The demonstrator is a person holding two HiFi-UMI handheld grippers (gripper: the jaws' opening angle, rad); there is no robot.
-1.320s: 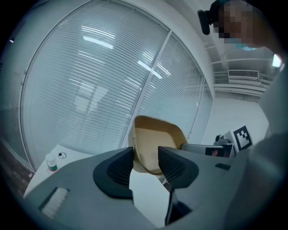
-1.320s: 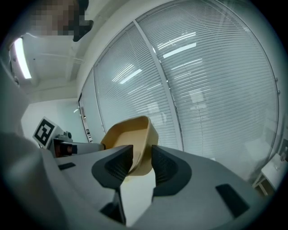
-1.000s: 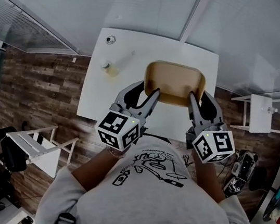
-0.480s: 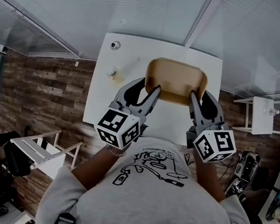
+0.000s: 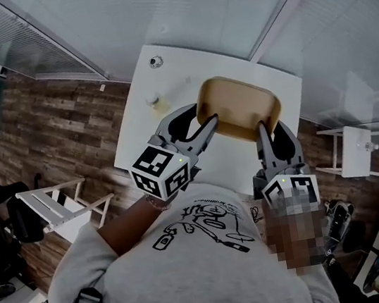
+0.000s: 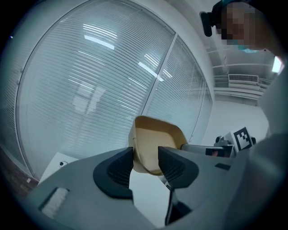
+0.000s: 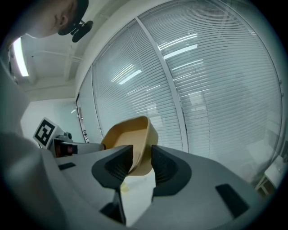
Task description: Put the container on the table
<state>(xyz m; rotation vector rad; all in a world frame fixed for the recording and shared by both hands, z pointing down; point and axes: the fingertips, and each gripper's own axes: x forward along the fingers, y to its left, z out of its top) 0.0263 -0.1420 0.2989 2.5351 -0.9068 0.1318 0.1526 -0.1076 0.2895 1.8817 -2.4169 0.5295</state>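
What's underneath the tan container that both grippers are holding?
The white table lies below the container, which the left gripper and right gripper clamp by its rim. The tabletop directly beneath it is covered, so anything there cannot be seen.

the container (image 5: 239, 103) hides its near rim behind the tips of the left gripper (image 5: 203, 117) and right gripper (image 5: 269, 128); whether its base touches the table (image 5: 135, 120) cannot be told. the small round thing (image 5: 155, 61) and yellowish thing (image 5: 158, 103) on the tabletop are too small to name.
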